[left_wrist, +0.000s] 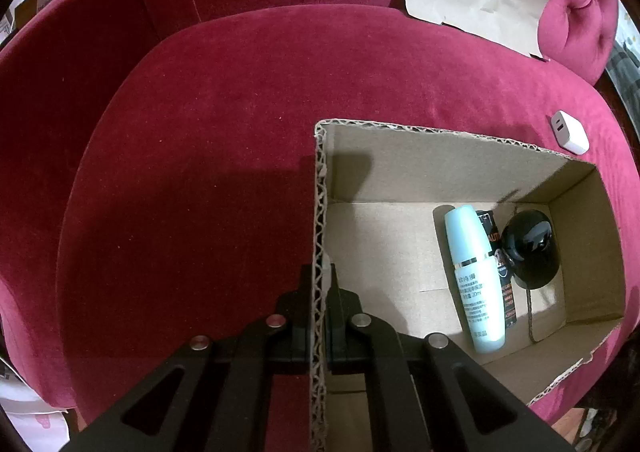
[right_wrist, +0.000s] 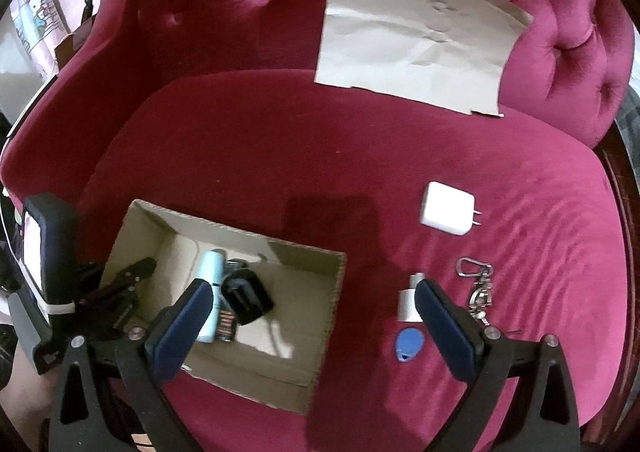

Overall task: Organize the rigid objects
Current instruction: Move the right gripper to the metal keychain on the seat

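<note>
My left gripper (left_wrist: 320, 276) is shut on the left wall of an open cardboard box (left_wrist: 440, 131) that sits on a red velvet seat. Inside the box lie a pale blue bottle (left_wrist: 474, 276), a black printed pack (left_wrist: 502, 276) and a round black object (left_wrist: 532, 248). My right gripper (right_wrist: 312, 288) hangs open and empty above the seat, with its fingers astride the box's right corner (right_wrist: 340, 264). On the seat to the right of the box lie a white charger (right_wrist: 448, 213), a metal keychain (right_wrist: 478, 288), a small white piece (right_wrist: 408, 304) and a blue key fob (right_wrist: 409, 344).
A brown paper sheet (right_wrist: 416, 35) leans against the tufted backrest (right_wrist: 248, 11). The left gripper (right_wrist: 132, 276) and its handle show at the box's left wall in the right wrist view. The padded armrest (right_wrist: 572, 51) rises at the right.
</note>
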Demonstrator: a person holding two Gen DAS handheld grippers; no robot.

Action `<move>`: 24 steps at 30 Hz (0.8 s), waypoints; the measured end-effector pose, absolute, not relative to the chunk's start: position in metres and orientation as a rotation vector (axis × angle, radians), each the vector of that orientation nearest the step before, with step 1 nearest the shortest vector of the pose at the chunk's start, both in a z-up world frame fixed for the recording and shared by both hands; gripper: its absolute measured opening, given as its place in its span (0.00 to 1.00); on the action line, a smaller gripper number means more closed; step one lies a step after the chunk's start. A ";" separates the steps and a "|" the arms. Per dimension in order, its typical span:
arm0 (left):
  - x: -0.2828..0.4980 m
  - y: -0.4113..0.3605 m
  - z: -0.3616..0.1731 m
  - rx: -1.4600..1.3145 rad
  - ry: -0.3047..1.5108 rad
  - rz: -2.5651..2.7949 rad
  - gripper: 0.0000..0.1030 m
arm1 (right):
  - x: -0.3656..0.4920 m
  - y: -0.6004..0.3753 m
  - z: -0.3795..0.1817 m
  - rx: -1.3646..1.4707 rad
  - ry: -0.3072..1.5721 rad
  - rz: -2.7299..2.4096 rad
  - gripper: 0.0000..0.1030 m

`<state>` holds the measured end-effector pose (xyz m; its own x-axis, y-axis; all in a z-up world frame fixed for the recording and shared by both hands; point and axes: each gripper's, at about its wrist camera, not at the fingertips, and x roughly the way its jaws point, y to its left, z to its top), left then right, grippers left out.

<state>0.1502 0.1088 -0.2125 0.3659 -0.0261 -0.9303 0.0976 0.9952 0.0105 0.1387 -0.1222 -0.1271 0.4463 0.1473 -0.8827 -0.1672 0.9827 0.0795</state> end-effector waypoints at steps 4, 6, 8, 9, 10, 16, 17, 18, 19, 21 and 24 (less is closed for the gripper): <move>0.150 0.109 -0.212 0.072 1.193 -0.079 0.04 | 0.140 -0.139 -0.125 -0.011 1.086 0.172 1.00; 0.150 0.110 -0.212 0.074 1.193 -0.079 0.04 | 0.142 -0.147 -0.124 -0.006 1.088 0.165 1.00; 0.150 0.110 -0.212 0.073 1.193 -0.078 0.04 | 0.144 -0.155 -0.125 -0.013 1.090 0.152 1.00; 0.150 0.110 -0.212 0.074 1.193 -0.079 0.04 | 0.145 -0.159 -0.126 -0.014 1.091 0.147 1.00; 0.150 0.110 -0.212 0.074 1.193 -0.079 0.04 | 0.145 -0.162 -0.127 -0.015 1.092 0.141 1.00; 0.149 0.109 -0.212 0.084 1.189 -0.076 0.04 | 0.151 -0.190 -0.139 -0.009 1.113 0.088 1.00; 0.149 0.110 -0.212 0.085 1.189 -0.077 0.04 | 0.152 -0.193 -0.141 -0.005 1.115 0.084 1.00; 0.149 0.110 -0.211 0.084 1.190 -0.077 0.04 | 0.153 -0.198 -0.145 -0.001 1.121 0.074 1.00; 0.149 0.111 -0.211 0.081 1.191 -0.076 0.03 | 0.154 -0.202 -0.147 0.001 1.124 0.068 1.00; 0.149 0.109 -0.211 0.077 1.193 -0.075 0.04 | 0.156 -0.211 -0.154 0.009 1.133 0.051 1.00; 0.149 0.108 -0.211 0.076 1.194 -0.073 0.03 | 0.160 -0.225 -0.166 0.017 1.148 0.022 1.00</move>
<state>0.1492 0.1081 -0.2110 0.3657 -0.0166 -0.9306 0.0966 0.9951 0.0202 0.1600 -0.2254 -0.1660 0.4104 0.0261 -0.9115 -0.0090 0.9997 0.0246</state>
